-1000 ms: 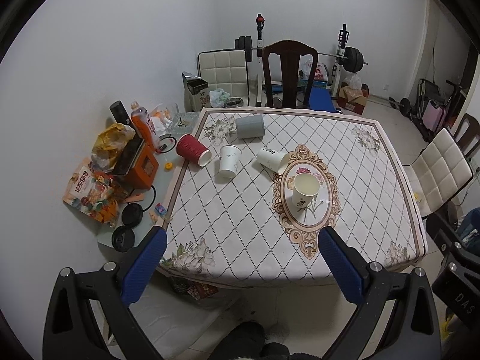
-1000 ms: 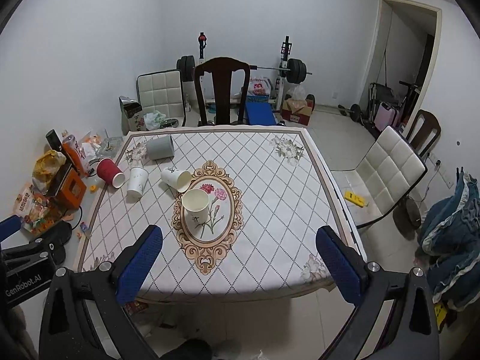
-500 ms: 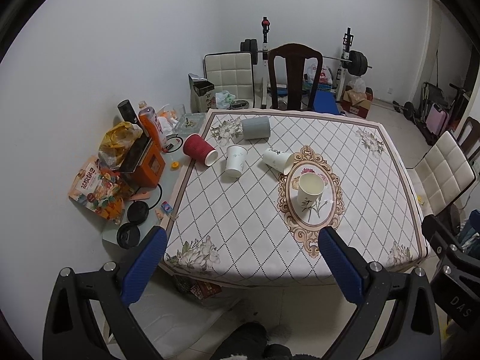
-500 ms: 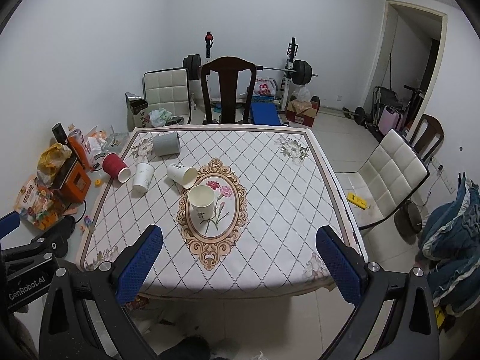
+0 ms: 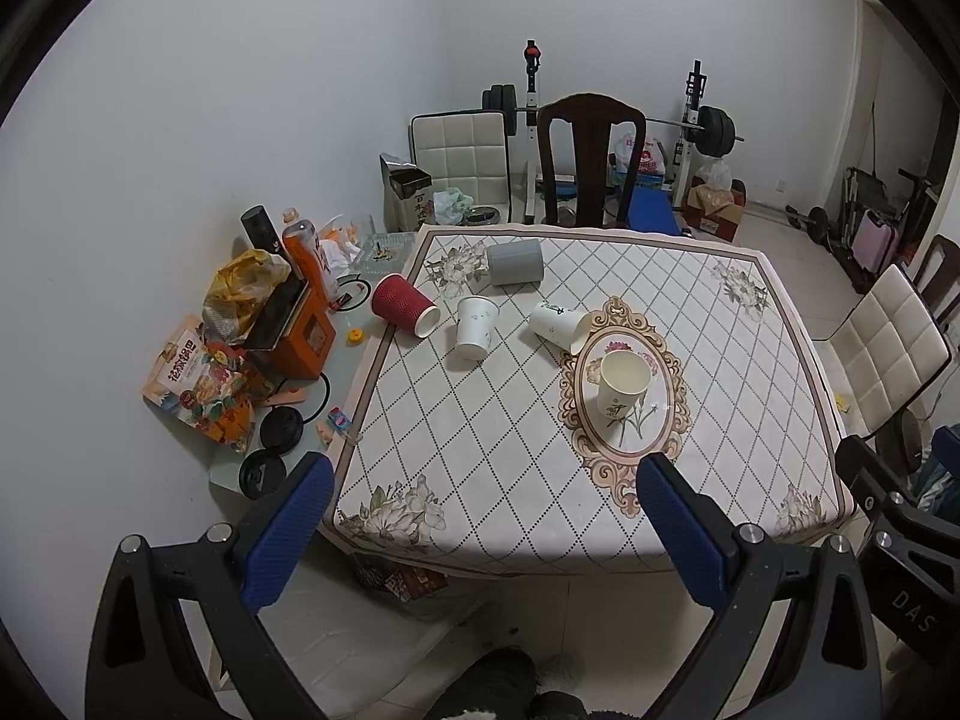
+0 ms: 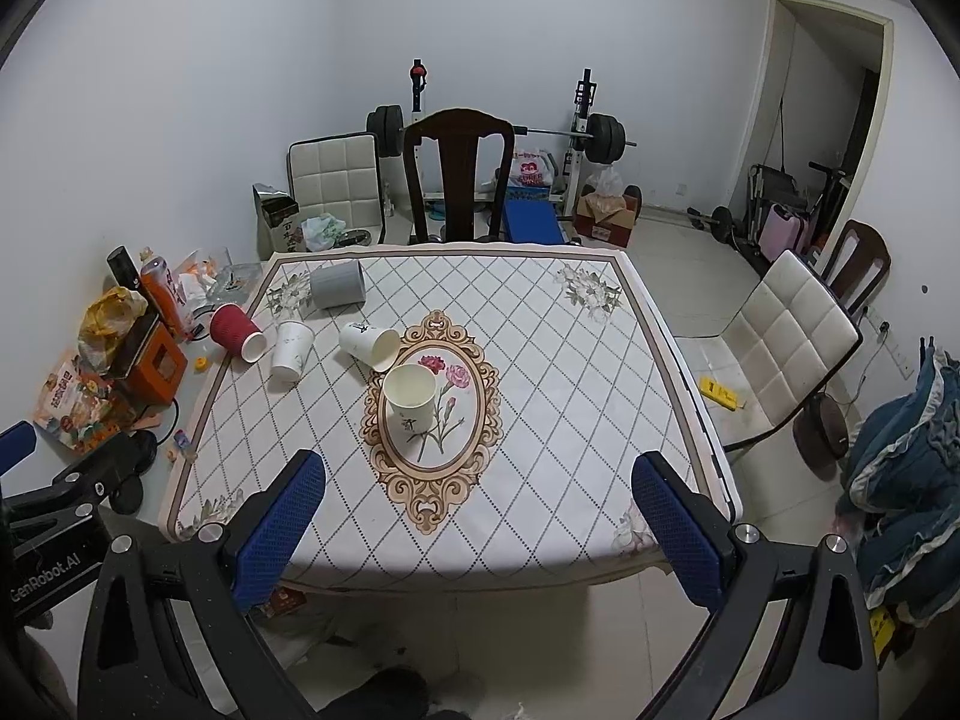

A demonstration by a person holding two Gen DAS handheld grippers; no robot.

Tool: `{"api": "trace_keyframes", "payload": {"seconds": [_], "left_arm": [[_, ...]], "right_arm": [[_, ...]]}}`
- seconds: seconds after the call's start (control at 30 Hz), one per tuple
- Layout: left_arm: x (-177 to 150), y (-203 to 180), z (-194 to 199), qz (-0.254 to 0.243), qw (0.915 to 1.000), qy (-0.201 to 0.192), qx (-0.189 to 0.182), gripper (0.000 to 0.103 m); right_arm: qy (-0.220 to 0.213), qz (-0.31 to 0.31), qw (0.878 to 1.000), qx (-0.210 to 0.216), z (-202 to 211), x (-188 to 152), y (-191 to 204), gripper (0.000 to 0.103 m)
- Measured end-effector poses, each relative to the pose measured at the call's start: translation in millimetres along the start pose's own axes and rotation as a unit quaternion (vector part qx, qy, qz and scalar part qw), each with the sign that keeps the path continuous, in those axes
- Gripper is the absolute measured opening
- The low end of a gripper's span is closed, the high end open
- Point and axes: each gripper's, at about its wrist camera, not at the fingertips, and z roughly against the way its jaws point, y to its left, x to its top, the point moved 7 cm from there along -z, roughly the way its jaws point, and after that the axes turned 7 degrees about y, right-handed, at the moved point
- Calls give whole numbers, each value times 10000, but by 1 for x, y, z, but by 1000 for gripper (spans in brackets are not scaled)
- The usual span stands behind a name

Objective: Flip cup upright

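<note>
Lying on its side near the middle of the table [image 6: 540, 420], the white paper cup [image 6: 367, 345] is the nearest toppled one; its long axis runs level with the cloth, its open mouth facing the right and near side, toward the oval flower print [image 6: 444, 414], its base toward the far left. It looks light, thin-walled and easily crushed, so a gentle pinch across the body near the stiffer rolled rim would probably serve best; the smooth paper may slip or roll away. Just beside it an upright paper cup [image 6: 410, 396] stands on the oval print. Farther left lie a second white cup [image 6: 290, 351], a red ribbed cup [image 6: 236, 331] at the table edge and a grey cup [image 6: 338, 284] toward the far side, all on their sides. Both claws hang well short of the table: the left gripper [image 5: 480, 516] is spread wide and holds nothing, and the right gripper [image 6: 480, 510] is likewise spread wide and empty. A dark wooden chair [image 6: 459, 174] stands behind the table, snack packets [image 5: 198, 378] clutter the low surface to the left.
</note>
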Motion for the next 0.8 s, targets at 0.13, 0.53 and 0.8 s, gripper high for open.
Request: {"api": "trace_keyframes", "payload": {"seconds": [0.13,0.53,0.8], "left_arm": [[0,0,0,-7,10000,-1,4,103],[0,4,3,6,10000,-6,9,103],[-2,8,4,24,10000,-12,15,103]], "right_arm": [[15,-6,10000,15,-1,-1,1,103],[23,-25,10000,29,-2,-3,7,103],[16,-18,10000,33,-1,-4,16,103]]}}
